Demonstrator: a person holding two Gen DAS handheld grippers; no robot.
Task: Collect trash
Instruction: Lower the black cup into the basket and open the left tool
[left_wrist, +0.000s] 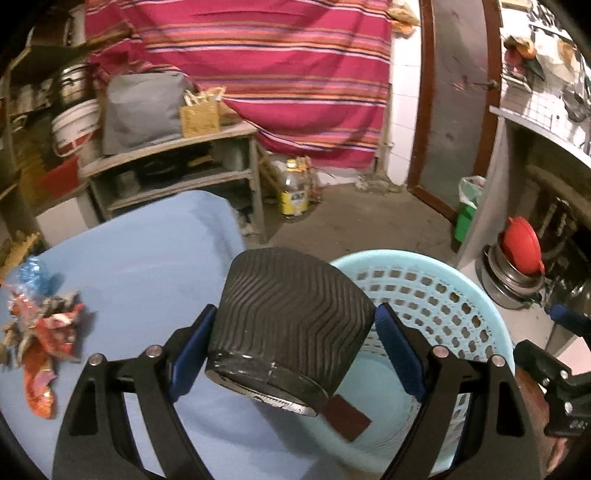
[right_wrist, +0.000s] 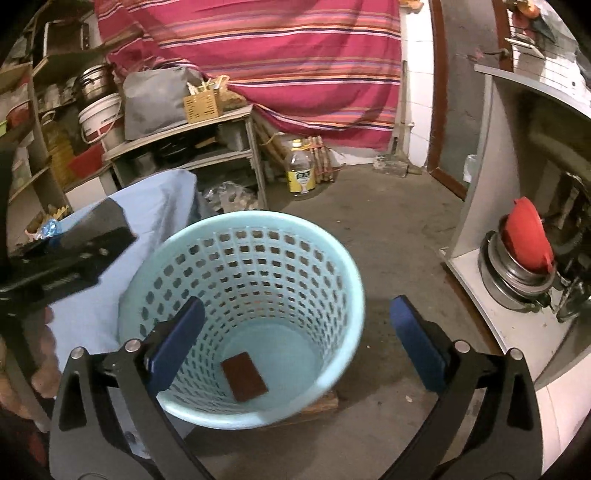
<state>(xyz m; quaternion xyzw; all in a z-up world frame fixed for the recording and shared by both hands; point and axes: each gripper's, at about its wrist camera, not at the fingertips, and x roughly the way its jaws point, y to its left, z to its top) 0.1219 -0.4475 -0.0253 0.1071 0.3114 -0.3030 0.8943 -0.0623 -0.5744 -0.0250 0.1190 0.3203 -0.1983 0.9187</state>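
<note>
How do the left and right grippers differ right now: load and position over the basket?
Load: the left gripper carries a black ribbed cylinder between its blue pads; the right gripper holds nothing, jaws wide open.
Position: the left gripper sits over the edge where the blue cloth meets the light blue basket; the right gripper looks straight into the basket, where a brown card lies.
Shared: black frames, blue pads, both angled downward.

Concrete floor (right_wrist: 399, 229), striped cloth (right_wrist: 280, 55), wooden shelves (right_wrist: 192, 144)
</note>
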